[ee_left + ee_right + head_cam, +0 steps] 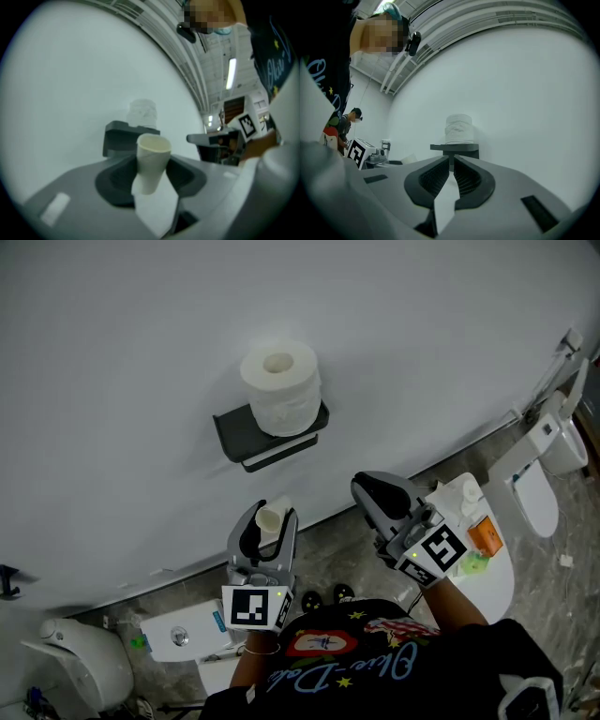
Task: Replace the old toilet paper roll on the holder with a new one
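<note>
on the wall holder's (234,435) shelf the new roll (281,390) stands upright. left gripper (265,529) fingers grasp the spent core (272,517); right gripper (373,489) fingers clenched, empty. risk: a careless nudge topples the roll; the thin core slips.

Left gripper (267,518) at near left, pointed level toward the far wall. Jaws stood wide, clamped on a cardboard tube (152,161) held upright between them. Right gripper (377,487) just to its right, tipped slightly upward, jaws pressed together with nothing between. Left marker cube (255,607) and right marker cube (436,549) faced up. Left wrist (255,649) and right wrist (448,594) ran back to the torso.
</note>
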The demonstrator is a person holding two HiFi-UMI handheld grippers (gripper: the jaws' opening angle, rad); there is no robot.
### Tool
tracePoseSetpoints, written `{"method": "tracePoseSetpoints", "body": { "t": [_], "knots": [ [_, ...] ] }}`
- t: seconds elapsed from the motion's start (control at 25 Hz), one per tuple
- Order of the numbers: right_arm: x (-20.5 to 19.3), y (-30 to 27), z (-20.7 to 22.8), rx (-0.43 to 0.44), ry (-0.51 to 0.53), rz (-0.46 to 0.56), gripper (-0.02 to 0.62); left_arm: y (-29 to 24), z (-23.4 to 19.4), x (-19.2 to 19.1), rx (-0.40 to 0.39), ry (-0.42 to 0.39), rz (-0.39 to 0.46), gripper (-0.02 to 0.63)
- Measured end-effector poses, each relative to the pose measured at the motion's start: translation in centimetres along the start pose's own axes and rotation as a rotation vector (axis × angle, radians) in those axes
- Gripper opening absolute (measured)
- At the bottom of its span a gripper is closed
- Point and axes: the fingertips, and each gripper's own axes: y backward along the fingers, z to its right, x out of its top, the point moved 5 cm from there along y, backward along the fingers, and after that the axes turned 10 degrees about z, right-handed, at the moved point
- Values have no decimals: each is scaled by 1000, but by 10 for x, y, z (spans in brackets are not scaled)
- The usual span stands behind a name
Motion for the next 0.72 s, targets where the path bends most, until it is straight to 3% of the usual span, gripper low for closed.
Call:
{"method": "tracePoseSetpoints", "body": {
  "t": [0.2,0.24,0.36,0.52,0.64,0.72],
  "knots": [
    [36,-24,-2,188,82,5,38,1,-2,6,2,6,16,189],
    [47,-31,-4,249,108,-25,102,2,-3,6,4,7,19,189],
    [75,-57,-12,450,229,-176,119,3,-6,6,13,15,24,189],
    [109,-102,-21,708,517,-294,173,5,-6,6,12,25,28,189],
    [122,-134,-18,805,652,-382,185,8,-9,6,27,34,37,189],
    [120,-150,-12,847,702,-498,192,12,-13,7,41,38,41,189]
  ]
}}
